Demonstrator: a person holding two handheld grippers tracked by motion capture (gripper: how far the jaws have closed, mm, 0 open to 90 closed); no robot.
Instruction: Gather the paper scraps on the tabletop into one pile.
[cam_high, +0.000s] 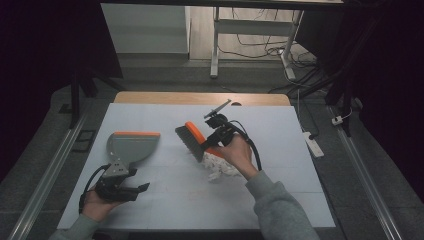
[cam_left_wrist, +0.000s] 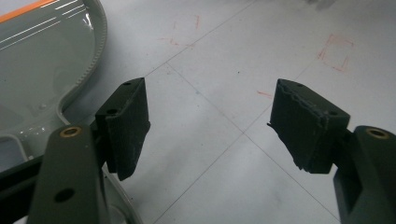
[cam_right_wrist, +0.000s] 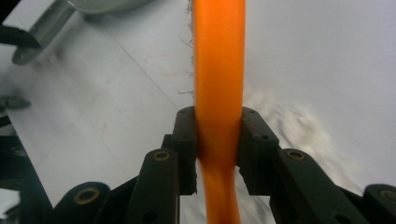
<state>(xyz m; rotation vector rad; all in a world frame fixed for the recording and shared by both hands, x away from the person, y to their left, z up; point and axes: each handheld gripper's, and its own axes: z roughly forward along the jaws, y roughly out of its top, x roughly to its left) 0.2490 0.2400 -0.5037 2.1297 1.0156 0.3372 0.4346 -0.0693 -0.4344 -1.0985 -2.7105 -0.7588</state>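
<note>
Right tool (cam_right_wrist: 218, 140), clenched on the orange handle of the brush (cam_high: 192, 139): both black jaws press the handle's flanks, seen along the jaws in the right gripper view. The brush has an orange back and handle and a dark grey bristle block; in the high view it is tilted, bristles angled down towards the tabletop (cam_high: 280, 130) near its middle, just beside a heap of white scraps (cam_high: 217, 166). The scraps lie directly under and in front of the right hand (cam_high: 239, 152), blurred in the right gripper view.

Left tool (cam_left_wrist: 210, 123), released: its jaws stand well apart with bare white surface between them. It is held low near the front left corner of the tabletop, in the left hand (cam_high: 97, 204). Just beyond it lies the dustpan (cam_high: 131, 147), grey with an orange lip along its far edge and a raised rim; its handle points towards the left tool. Dustpan and brush are near each other but apart. Faint red marks show on the white tabletop.
</note>
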